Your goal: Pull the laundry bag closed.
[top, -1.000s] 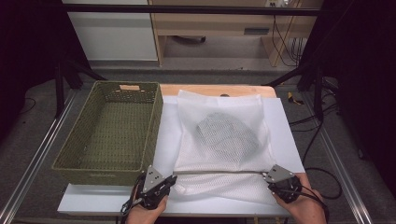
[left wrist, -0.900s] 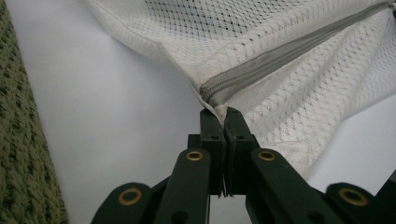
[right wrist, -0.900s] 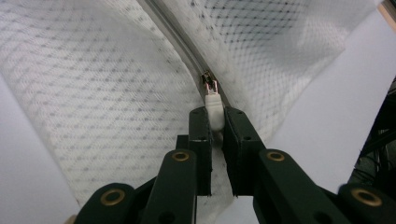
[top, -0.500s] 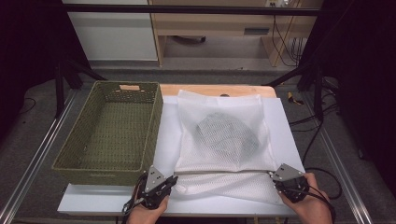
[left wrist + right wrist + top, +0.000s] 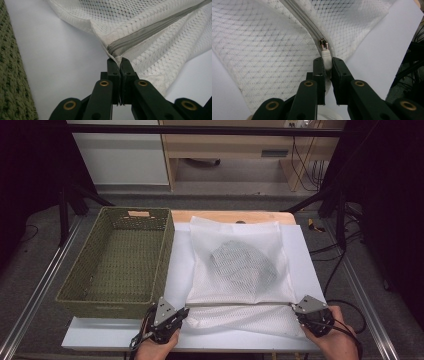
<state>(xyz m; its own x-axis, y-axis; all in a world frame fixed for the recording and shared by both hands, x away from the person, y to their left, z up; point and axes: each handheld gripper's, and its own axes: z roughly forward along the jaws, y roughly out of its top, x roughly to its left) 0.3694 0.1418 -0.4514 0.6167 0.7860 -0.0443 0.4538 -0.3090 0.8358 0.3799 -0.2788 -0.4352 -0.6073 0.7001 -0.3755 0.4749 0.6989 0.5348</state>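
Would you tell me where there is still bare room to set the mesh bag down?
The green basket is empty inside. A bare white strip of table runs right of the mesh bag. The near edge is crowded: left gripper and right gripper clamp the bag.

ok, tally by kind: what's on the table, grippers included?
Mesh laundry bag: 1
Green woven basket: 1
White sheet under the bag: 1
Grippers: 2, left gripper and right gripper
Total: 5
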